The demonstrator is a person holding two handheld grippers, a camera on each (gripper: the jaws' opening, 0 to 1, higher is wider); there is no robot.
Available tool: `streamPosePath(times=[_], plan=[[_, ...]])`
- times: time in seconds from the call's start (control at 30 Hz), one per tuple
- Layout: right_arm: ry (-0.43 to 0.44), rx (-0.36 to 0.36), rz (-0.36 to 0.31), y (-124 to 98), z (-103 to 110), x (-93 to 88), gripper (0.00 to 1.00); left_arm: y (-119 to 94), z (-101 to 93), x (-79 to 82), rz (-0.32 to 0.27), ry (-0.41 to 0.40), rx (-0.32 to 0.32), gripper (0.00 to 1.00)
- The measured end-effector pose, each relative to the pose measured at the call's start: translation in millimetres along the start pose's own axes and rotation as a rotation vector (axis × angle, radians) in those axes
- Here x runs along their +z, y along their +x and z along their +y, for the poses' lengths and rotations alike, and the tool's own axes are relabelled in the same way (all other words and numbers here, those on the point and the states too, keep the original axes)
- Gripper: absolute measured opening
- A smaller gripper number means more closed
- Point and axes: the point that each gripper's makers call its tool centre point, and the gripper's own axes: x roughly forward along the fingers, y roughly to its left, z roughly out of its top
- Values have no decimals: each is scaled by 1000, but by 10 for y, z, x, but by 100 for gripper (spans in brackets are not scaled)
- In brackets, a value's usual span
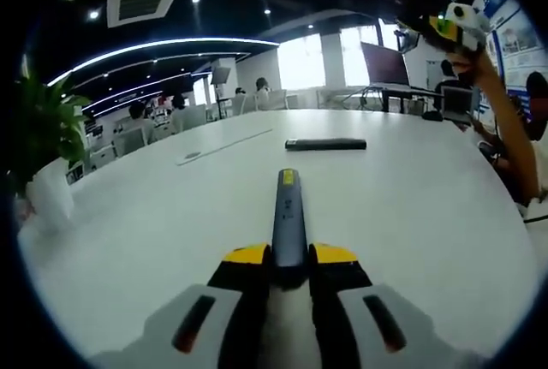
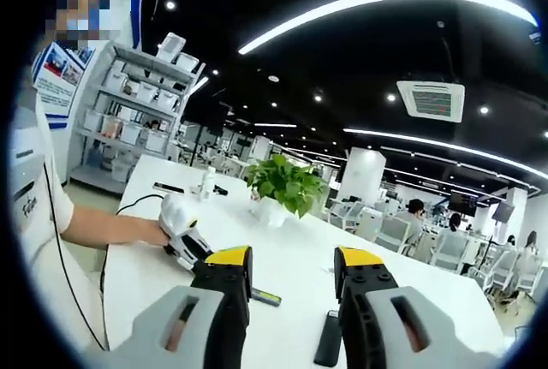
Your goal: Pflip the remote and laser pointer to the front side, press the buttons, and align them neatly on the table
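Here the laser pointer (image 1: 288, 215) sits clamped in the left gripper (image 1: 289, 256).

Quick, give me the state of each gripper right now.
Left gripper: shut on the laser pointer, which lies on the white table.
Right gripper: open, jaws wide apart, holding nothing, raised above the table.

Table (image 1: 411, 206): smooth white top, matt w/ faint sheen. Laser pointer (image 1: 288, 219): dark grey plastic-looking body, slight gloss, yellow patch at far end. Remote (image 1: 325, 144): black, matt, looks plastic. Left gripper (image 1: 289, 258): yellow tips, black jaws, grey smooth plastic-like housing.
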Motion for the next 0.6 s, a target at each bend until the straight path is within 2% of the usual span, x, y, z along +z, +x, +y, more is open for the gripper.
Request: streamPosePath(times=[0.2, 0.27, 0.33, 0.4, 0.6], plan=[[-25, 3, 23, 28, 15, -83, 41, -4, 139, -23, 1, 8, -6, 20], [-53, 23, 37, 66, 10, -192, 41, -15, 159, -27, 7, 7, -7, 20], [-11, 15, 73, 85, -22, -327, 41, -28, 208, -49, 12, -3, 3, 20], [-8, 21, 77, 118, -30, -383, 41, -32, 234, -60, 12, -3, 2, 20], [14, 37, 86, 235, -58, -376, 41, -21, 312, -77, 12, 12, 4, 20]])
